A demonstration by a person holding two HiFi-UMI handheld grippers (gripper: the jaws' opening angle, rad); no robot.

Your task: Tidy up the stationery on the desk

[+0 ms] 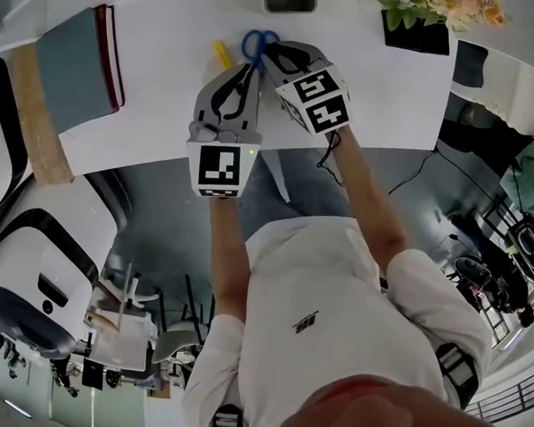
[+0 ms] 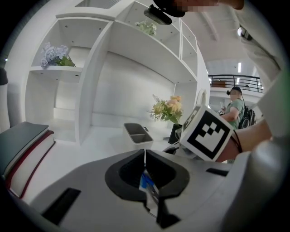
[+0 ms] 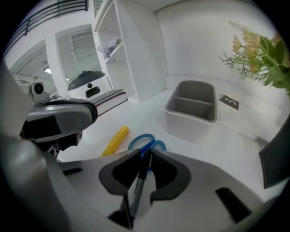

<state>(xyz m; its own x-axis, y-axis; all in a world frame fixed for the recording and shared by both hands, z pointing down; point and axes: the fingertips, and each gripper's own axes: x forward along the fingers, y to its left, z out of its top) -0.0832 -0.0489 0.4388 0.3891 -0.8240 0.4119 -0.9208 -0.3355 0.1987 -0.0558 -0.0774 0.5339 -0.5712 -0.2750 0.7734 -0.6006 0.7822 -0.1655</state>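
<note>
The white desk [image 1: 172, 106] carried a grey 2-compartment organizer [image 3: 186, 124], with a book [image 1: 76, 66] off to the left. Blue scissors [image 3: 152, 144] and a yellow marker [image 3: 115, 140] lay side by side on the desk, just ahead of both tools. We had the right tool [image 3: 144, 156] clamped on a dark pen [image 3: 137, 190] that pointed toward the scissors. The left tool [image 2: 145, 156] was pinched almost together on a slim blue-and-white item [image 2: 146, 181]; we couldn't tell what it was.
</note>
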